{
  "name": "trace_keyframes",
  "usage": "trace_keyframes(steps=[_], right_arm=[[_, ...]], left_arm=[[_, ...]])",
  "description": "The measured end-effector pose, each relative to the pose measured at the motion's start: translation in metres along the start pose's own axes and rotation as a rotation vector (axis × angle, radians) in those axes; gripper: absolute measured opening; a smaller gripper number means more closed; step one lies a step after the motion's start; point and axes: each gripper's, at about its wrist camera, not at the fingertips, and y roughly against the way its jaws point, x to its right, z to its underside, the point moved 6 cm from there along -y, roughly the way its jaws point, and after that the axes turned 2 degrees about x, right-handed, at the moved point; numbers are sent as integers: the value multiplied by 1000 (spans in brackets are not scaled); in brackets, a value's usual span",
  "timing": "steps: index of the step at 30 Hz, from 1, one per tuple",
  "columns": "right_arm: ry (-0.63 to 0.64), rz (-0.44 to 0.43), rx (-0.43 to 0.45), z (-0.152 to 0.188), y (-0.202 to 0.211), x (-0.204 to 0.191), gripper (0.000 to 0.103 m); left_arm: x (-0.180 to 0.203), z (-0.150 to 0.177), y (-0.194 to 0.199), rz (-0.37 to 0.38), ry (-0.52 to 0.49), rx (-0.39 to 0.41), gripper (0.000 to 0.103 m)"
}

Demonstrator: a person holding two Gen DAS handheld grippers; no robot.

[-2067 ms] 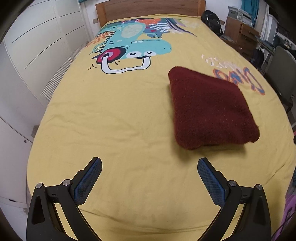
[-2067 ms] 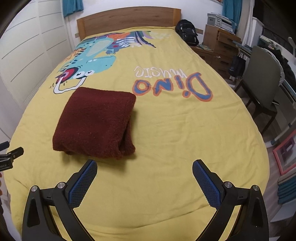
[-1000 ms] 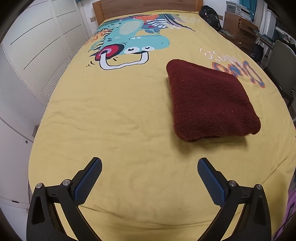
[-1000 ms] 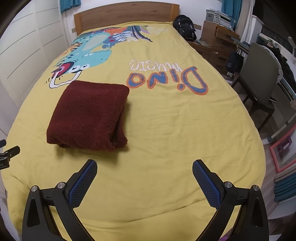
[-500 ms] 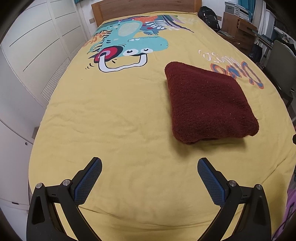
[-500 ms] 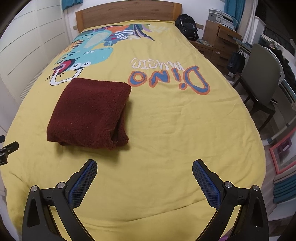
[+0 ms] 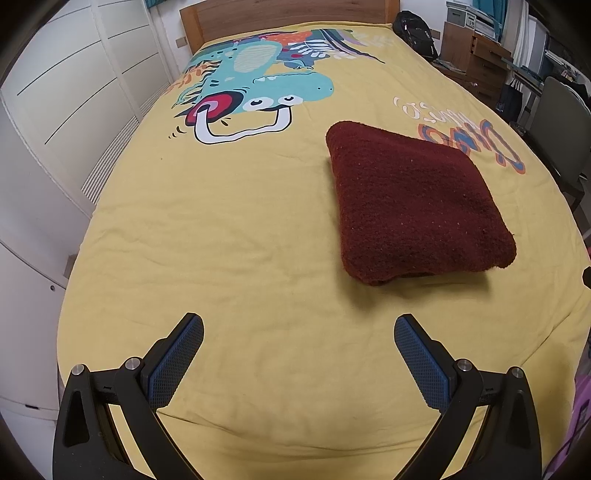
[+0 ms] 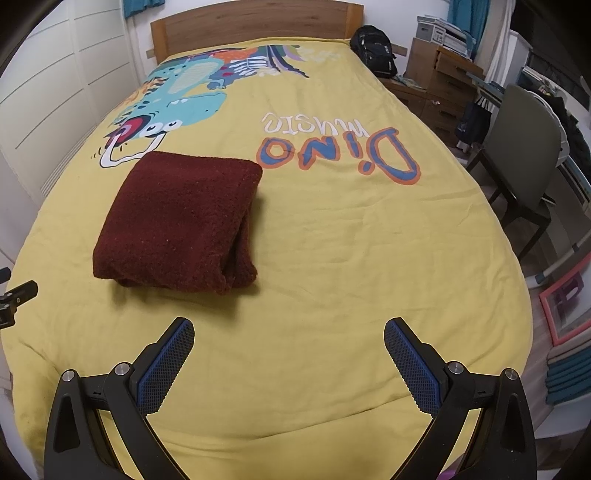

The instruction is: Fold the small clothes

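A dark red fleecy garment [image 7: 413, 203] lies folded into a thick square on the yellow bed cover [image 7: 236, 229]. In the right wrist view the same garment [image 8: 177, 221] sits ahead and to the left, its folded layers showing along the right side. My left gripper [image 7: 298, 328] is open over bare cover, short of the garment and to its left. My right gripper [image 8: 289, 332] is open too, nearer than the garment and to its right. Nothing is between either pair of blue pads. A bit of the left gripper [image 8: 14, 302] shows at the left edge.
The cover carries a dinosaur print [image 7: 255, 96] and "Dino music" lettering [image 8: 340, 147]. A wooden headboard [image 8: 255, 22] stands at the far end. White cupboard doors [image 7: 66, 92] line the left. A chair [image 8: 524, 155], drawers [image 8: 439, 88] and a black backpack [image 8: 373, 48] stand right.
Both views have shifted only slightly; the garment stays folded in the same place and both grippers remain open and clear of it.
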Motion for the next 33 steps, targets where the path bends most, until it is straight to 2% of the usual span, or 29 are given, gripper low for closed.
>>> trace_keyframes(steps=[33], right_arm=[[-17, -16, -46, 12, -9, 3, 103]], left_arm=[[4, 1, 2, -6, -12, 4, 102]])
